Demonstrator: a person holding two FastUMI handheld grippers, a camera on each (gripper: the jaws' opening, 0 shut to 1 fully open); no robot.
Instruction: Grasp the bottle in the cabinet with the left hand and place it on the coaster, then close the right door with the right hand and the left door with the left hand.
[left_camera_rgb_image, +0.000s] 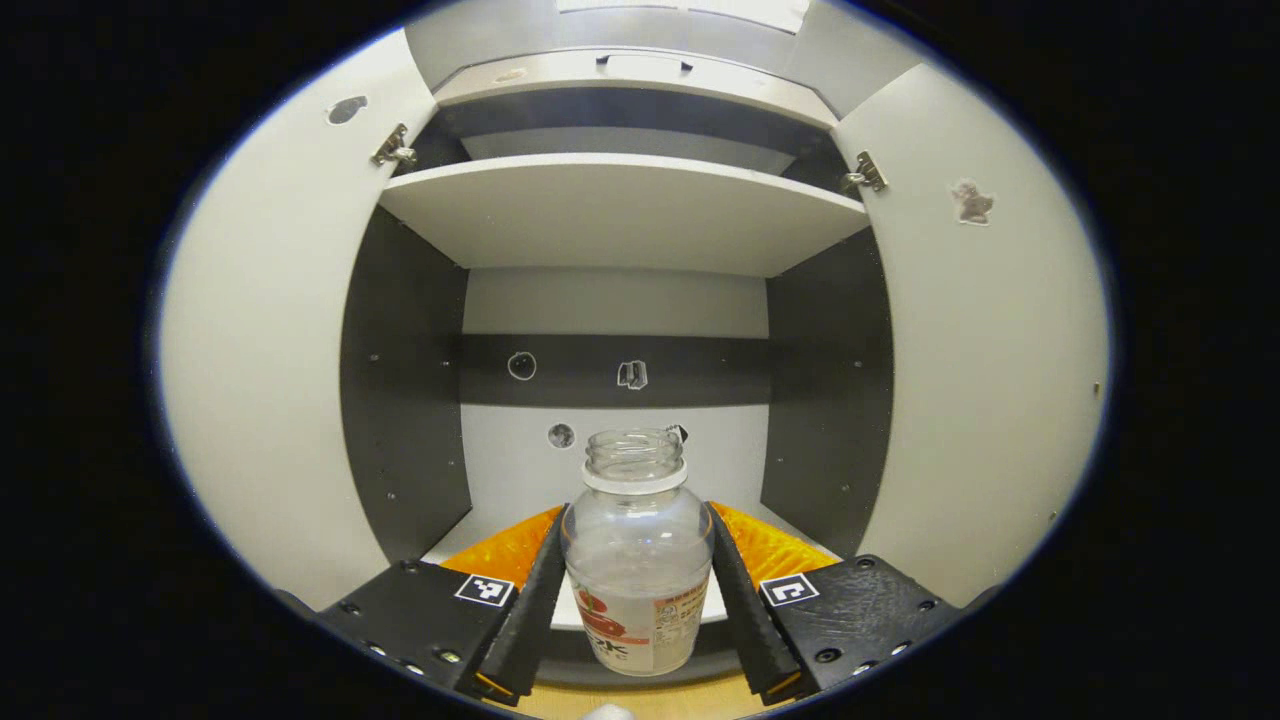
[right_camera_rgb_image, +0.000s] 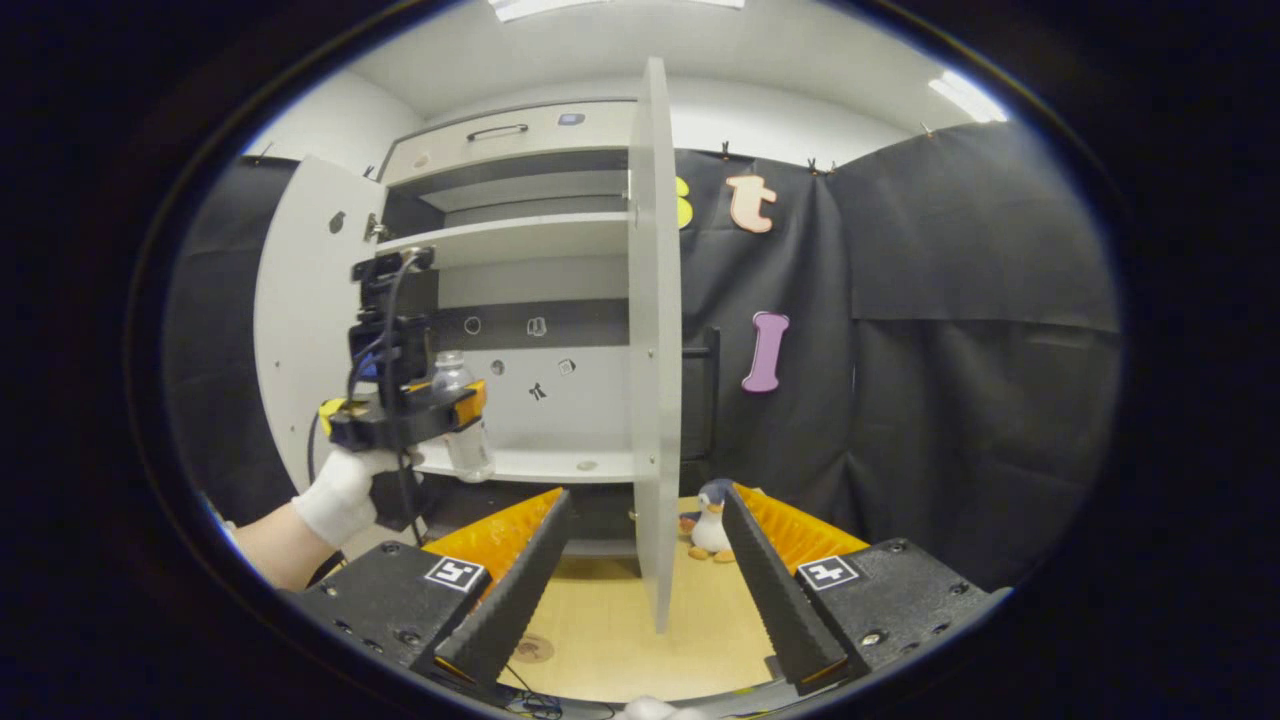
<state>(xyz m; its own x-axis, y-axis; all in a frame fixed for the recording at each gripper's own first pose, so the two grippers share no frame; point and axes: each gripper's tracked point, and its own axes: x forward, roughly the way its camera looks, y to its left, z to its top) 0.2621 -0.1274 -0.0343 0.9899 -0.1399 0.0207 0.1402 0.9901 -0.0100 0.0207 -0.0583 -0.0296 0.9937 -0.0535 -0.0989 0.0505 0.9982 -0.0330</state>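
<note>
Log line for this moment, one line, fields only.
phase: grasp | left gripper: shut on bottle, at cabinet front | right gripper: open, idle near right door | both doors open

left view: close, facing cabinet (left_camera_rgb_image: 620, 215) | right view: farther, same cabinet

Left tool (left_camera_rgb_image: 638, 590): fingers closed against both sides of a bottle (left_camera_rgb_image: 637, 560), held upright. Gloved hand (right_camera_rgb_image: 345, 492) grips its handle, bare forearm below. Right tool (right_camera_rgb_image: 640, 590): fingers spread wide apart, holding nothing, pointed forward, level.
</note>
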